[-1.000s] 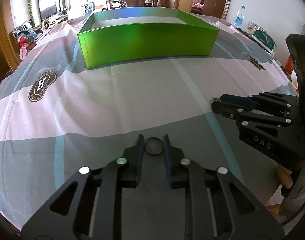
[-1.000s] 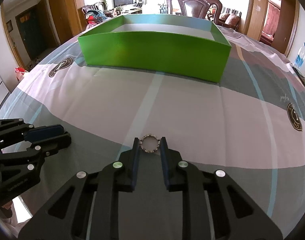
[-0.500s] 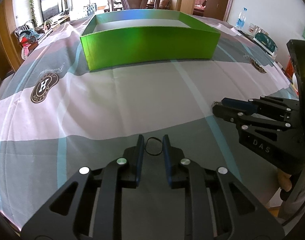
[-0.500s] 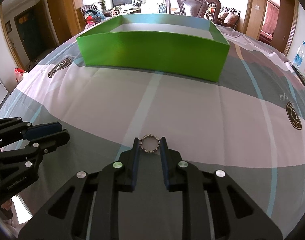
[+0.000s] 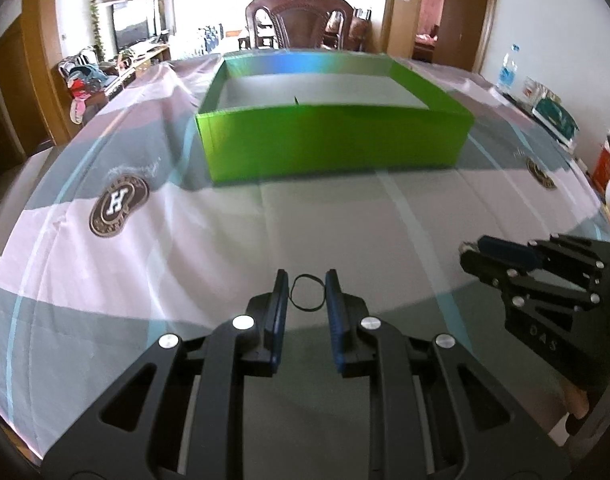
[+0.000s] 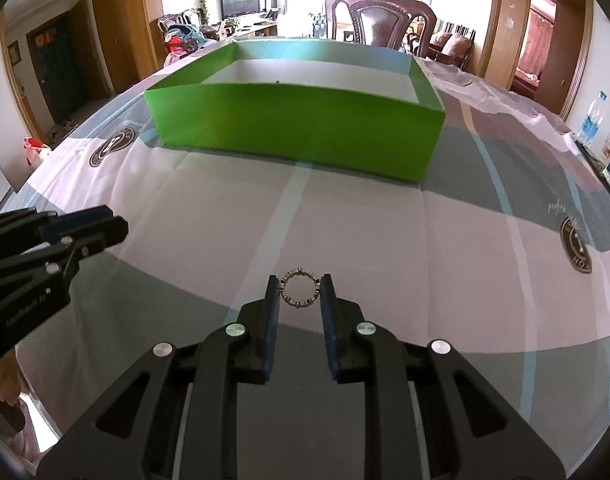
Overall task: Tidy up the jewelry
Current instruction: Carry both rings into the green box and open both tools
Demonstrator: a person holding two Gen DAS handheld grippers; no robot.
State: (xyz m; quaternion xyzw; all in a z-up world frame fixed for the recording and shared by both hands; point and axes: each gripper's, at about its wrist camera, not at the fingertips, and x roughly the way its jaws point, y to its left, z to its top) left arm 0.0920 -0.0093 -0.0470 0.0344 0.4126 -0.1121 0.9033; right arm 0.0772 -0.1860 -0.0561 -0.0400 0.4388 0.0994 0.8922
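Note:
My left gripper (image 5: 307, 293) is shut on a thin black ring (image 5: 307, 293), held upright between its blue pads above the tablecloth. A silver patterned ring (image 6: 299, 288) sits pinched between the pads of my right gripper (image 6: 299, 289). Each gripper shows in the other's view: the right gripper (image 5: 505, 258) at the right edge, the left gripper (image 6: 85, 226) at the left edge. Ahead of both stands a large open green box (image 5: 333, 148), (image 6: 297, 124) with a pale floor; only a tiny dark speck shows inside it.
The table carries a grey, white and pink cloth (image 5: 345, 224) with round brown logos (image 5: 119, 206). A dark wooden chair (image 5: 301, 20) stands behind the box. A water bottle (image 6: 591, 116) and packets sit at the far right table edge.
The left wrist view has tilted up, so the box sits lower and its inside shows; both rings stay held. The right gripper has barely moved.

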